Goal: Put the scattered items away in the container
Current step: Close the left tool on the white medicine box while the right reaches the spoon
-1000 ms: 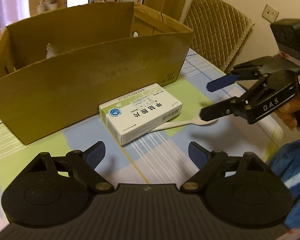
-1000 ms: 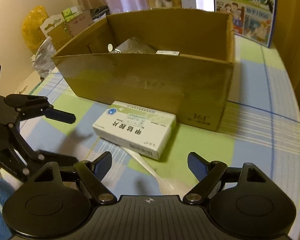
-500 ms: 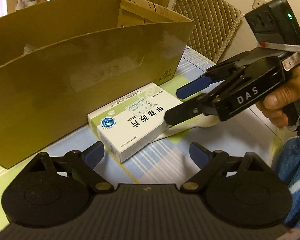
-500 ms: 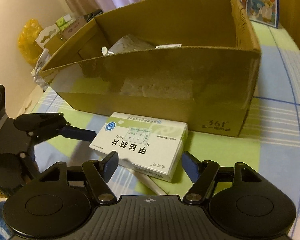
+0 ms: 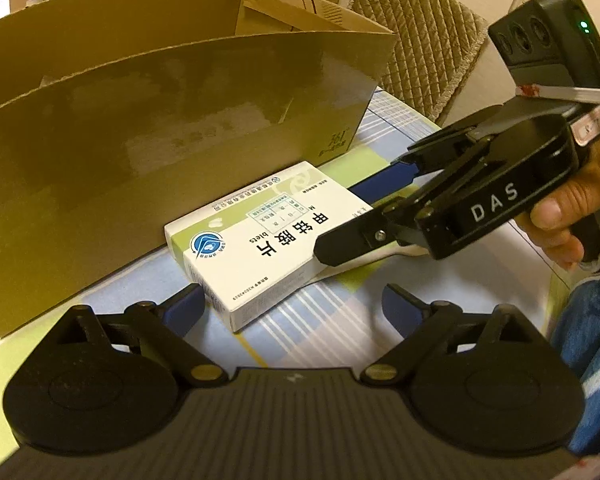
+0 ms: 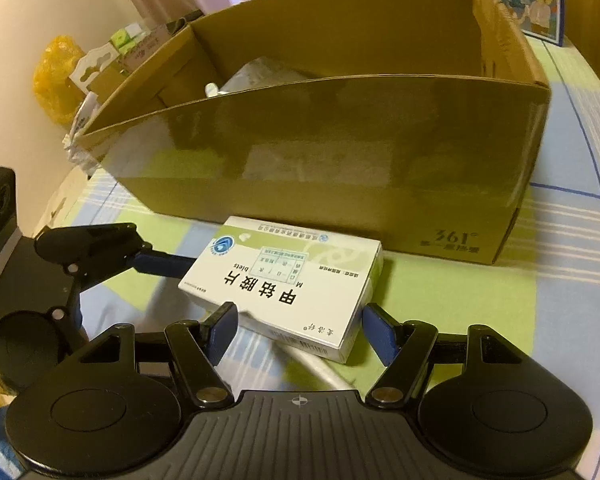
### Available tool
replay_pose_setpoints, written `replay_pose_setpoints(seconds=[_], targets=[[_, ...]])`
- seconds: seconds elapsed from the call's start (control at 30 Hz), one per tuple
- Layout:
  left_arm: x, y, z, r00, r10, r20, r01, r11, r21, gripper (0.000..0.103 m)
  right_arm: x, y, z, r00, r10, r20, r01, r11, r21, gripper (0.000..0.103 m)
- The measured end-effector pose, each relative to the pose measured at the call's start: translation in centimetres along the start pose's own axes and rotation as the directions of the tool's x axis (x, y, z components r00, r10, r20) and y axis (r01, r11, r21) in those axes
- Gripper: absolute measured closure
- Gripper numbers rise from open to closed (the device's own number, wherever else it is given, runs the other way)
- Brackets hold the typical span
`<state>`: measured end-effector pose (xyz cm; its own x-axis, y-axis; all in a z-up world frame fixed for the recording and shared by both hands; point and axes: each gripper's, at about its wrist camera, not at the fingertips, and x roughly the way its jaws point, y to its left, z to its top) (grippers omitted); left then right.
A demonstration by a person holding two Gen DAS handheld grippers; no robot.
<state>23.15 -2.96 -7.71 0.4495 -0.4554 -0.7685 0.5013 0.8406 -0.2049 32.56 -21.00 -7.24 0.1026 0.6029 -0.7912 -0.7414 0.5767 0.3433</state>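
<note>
1. Left wrist view: a white and pale green medicine box (image 5: 268,240) lies flat on the checked tablecloth (image 5: 340,320), printed side up with large dark characters and a round blue logo near one corner. It sits just in front of the tall near wall of the cardboard box (image 5: 180,140), close to or touching it; I cannot tell which.
2. The left gripper (image 5: 290,308) is spread wide. One blue pad is just beside the near corner of the medicine box, and the other stands apart over bare cloth.
3. The right gripper (image 5: 364,216), held in a hand (image 5: 572,216), reaches in from the right with its two fingers on either side of the far end of the medicine box. A white spoon (image 5: 384,254) pokes out from under the medicine box beneath it.
4. From this side the inside of the cardboard box is hidden by its wall. A quilted chair back (image 5: 420,40) stands behind the table.
5. Right wrist view: the right gripper (image 6: 300,328) is released, its blue pads on either side of the near end of the medicine box (image 6: 284,288) with small gaps showing.
6. The white spoon's (image 6: 320,368) handle runs out from under the medicine box toward the camera.
7. The cardboard box (image 6: 340,184) is open at the top, and inside, toward its left end, lies a silvery packet (image 6: 260,76) with a small white item beside it.
8. The left gripper (image 6: 148,260) comes in from the left, one blue finger touching or nearly touching the medicine box's side.
</note>
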Motion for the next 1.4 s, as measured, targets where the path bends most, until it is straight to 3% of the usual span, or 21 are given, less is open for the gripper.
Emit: replay_pose_setpoints(seconds=[0.27, 0.53, 0.67, 0.83, 1.0, 1.1, 1.4], targets=[[-2.4, -0.1, -2.5, 0.999, 0.04, -0.015, -0.041, 0.999, -0.026, 0.01, 0.0, 3.1, -0.8, 0.998, 0.064, -0.024, -0.065, 0.997, -0.043, 0.036], [-6.5, 0.5, -7.5, 0.996, 0.079, -0.046, -0.083, 0.994, -0.075, 0.01, 1.8, 7.4, -2.1, 0.987, 0.12, -0.102, -0.134, 0.981, -0.141, 0.036], [-8.1, 0.4, -8.5, 0.991, 0.122, -0.049, -0.123, 0.992, -0.029, 0.01, 0.7, 7.6, -2.4, 0.993, 0.061, -0.103, -0.083, 0.972, -0.219, 0.036], [-8.4, 0.4, -7.3, 0.984, 0.171, -0.045, -0.168, 0.983, 0.073, 0.01, -1.5, 5.5, -2.7, 0.994, -0.044, -0.101, 0.015, 0.963, -0.27, 0.035], [-6.9, 0.3, -5.6, 0.981, 0.18, -0.078, -0.161, 0.966, 0.201, 0.01, -3.3, 3.0, -3.6, 0.987, -0.111, -0.113, 0.075, 0.955, -0.287, 0.034], [-5.6, 0.5, -4.9, 0.979, 0.171, -0.109, -0.137, 0.954, 0.267, 0.008, -3.9, 2.4, -4.0, 0.984, -0.137, -0.11, 0.101, 0.953, -0.285, 0.026], [-3.3, 1.4, -4.6, 0.971, 0.153, -0.185, -0.097, 0.956, 0.278, 0.008, -3.1, 1.2, -4.8, 0.974, -0.179, -0.142, 0.129, 0.942, -0.309, 0.023]])
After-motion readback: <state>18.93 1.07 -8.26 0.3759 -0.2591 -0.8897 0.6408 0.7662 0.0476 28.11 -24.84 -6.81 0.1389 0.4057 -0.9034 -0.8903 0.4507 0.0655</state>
